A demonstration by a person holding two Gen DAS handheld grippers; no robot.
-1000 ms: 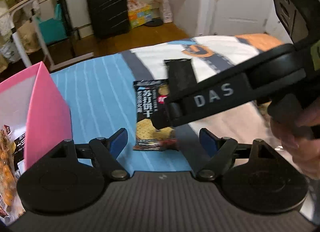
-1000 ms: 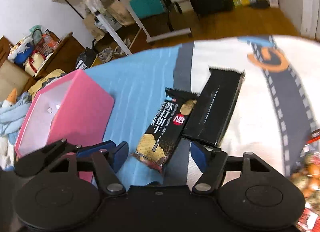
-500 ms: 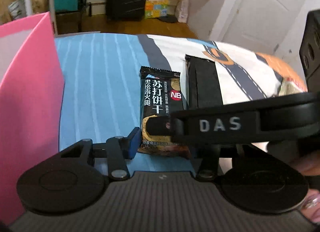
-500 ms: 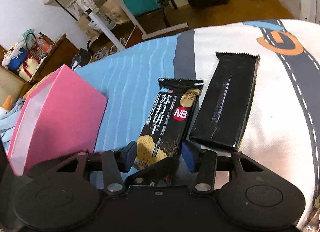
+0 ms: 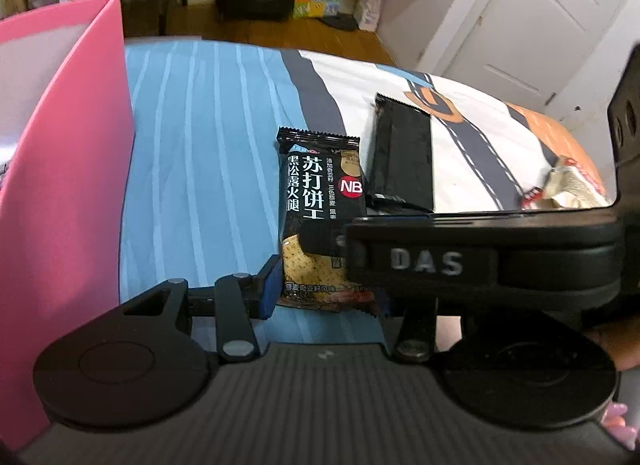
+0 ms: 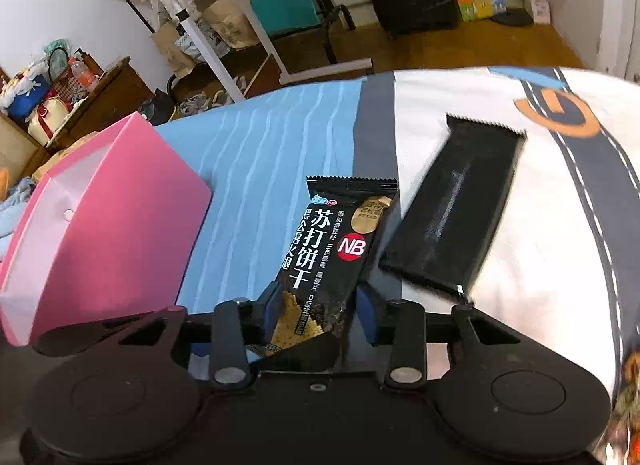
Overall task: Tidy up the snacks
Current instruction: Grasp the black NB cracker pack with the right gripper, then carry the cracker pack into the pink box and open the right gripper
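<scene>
Soda cracker packet [image 6: 336, 261] is lying flat on the bedspread [image 6: 260, 169], on the blue-striped part near the grey band, with its near end sitting between the blue pads of the right gripper [image 6: 320, 305]. Jaws are narrowed around that end, but contact on both sides can't be confirmed; whether it is gripped cannot be told. Left gripper [image 5: 324, 289] is spread wide, nothing held; its right finger is hidden behind the right tool's body, which crosses the left wrist view. Pink bin [image 6: 104, 225] stands well to the left, presumably the destination. A second packet, plain black [image 6: 452, 221], is lying just beside the cracker packet on the right, corners close or touching. Risks judged: only the packet's crimped tail is caught, so it could slip or fold when lifted. The foil is slick and the contents brittle, so crackers could be cracked by a hard pinch. The black packet could be dragged along if the edges overlap. The two tools are crowded together; a collision is likely if both are moved.
</scene>
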